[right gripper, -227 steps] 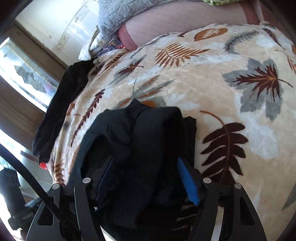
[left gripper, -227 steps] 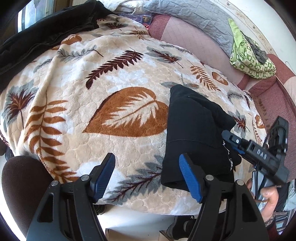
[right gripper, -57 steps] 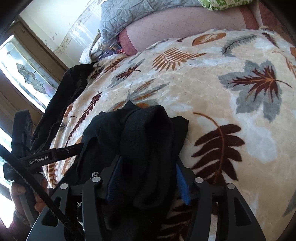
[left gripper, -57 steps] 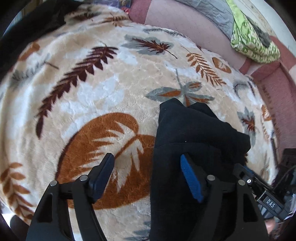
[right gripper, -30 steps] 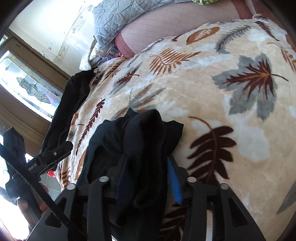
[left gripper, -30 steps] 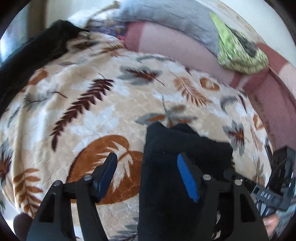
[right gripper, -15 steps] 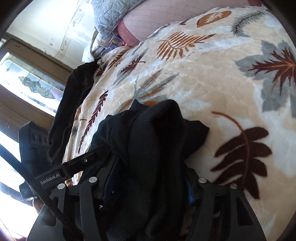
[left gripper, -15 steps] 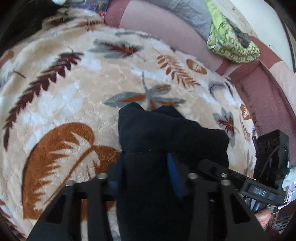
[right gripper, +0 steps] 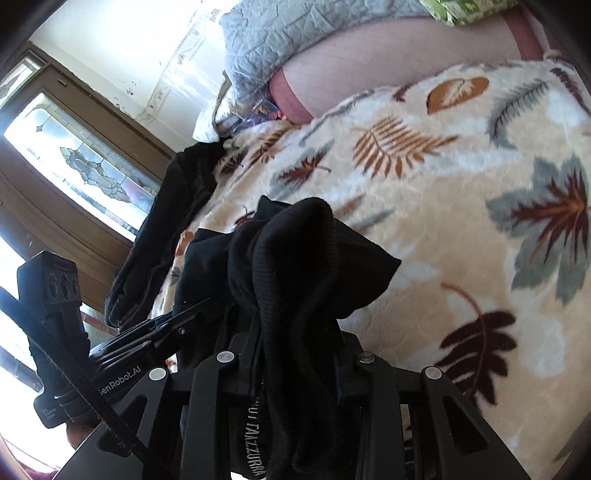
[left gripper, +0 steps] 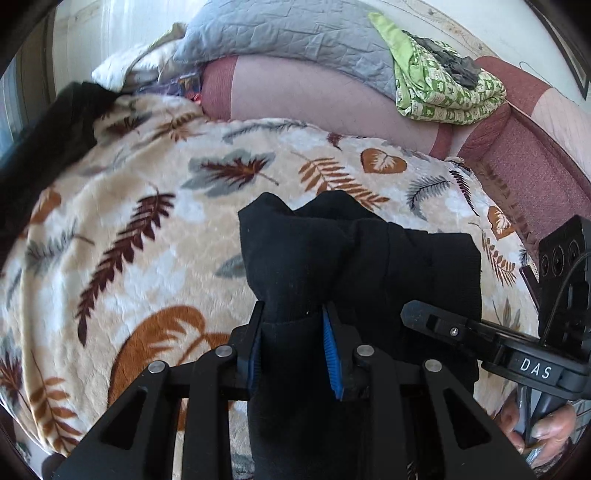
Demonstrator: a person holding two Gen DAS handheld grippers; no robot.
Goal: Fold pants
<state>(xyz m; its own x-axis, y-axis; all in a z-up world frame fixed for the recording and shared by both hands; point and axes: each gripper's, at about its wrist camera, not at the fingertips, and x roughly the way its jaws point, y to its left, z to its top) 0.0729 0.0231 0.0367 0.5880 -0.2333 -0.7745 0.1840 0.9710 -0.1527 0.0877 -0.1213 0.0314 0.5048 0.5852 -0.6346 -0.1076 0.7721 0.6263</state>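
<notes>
The black pants [left gripper: 343, 254] are bunched in a folded bundle over the leaf-print blanket [left gripper: 147, 229]. My left gripper [left gripper: 293, 325] is shut on the bundle's left near edge, with cloth squeezed between its blue pads. My right gripper [right gripper: 299, 347] is shut on the ribbed right edge of the pants [right gripper: 295, 258], which hang in folds over its jaws and hide the pads. The right gripper also shows in the left wrist view [left gripper: 491, 339], close beside the bundle. The bundle's far end looks raised off the blanket.
Another black garment [left gripper: 44, 140] lies at the blanket's far left edge. A grey quilted pillow [left gripper: 288, 33] and a folded green cloth [left gripper: 447, 92] rest on the pink sofa back [left gripper: 332, 96]. A stained-glass window [right gripper: 81, 162] is on the left.
My left gripper has closed from wide open onto the pants' left edge. Both grippers have lifted the bundle, and the view has tilted up toward the sofa back.
</notes>
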